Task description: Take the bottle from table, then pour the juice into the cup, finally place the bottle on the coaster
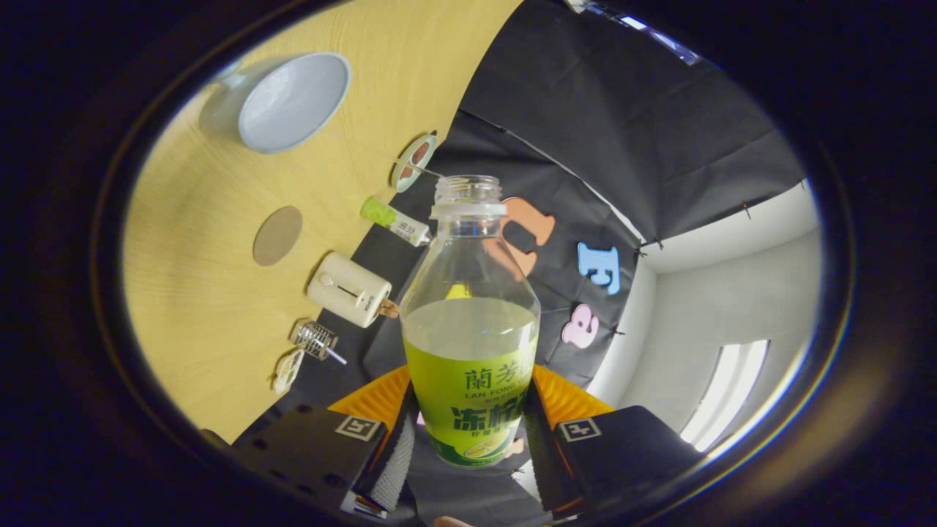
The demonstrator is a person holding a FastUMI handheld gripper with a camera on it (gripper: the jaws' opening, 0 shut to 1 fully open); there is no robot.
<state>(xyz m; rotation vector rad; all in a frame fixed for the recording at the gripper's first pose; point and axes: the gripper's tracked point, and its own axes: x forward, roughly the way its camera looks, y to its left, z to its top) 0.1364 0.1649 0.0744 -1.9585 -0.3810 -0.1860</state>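
Tool (468, 432) clamped on clear plastic bottle w/ green label (468, 344), both fingers (392, 457) pressing its lower sides. Bottle has no cap, approx. half full of pale juice, lifted clear of pale wood tabletop (198, 307); view is rolled, so tabletop lies off to one side. On it: pale blue-white cup (293, 101), open mouth facing the camera; round brown coaster (277, 235) nearer the tool. Cream box-shaped appliance (348, 290), small green tube (394, 220), wire whisk-like item (316, 340) sit along tabletop edge beside bottle.

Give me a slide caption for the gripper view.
Gripper shut on open bottle, tilted beyond cup.
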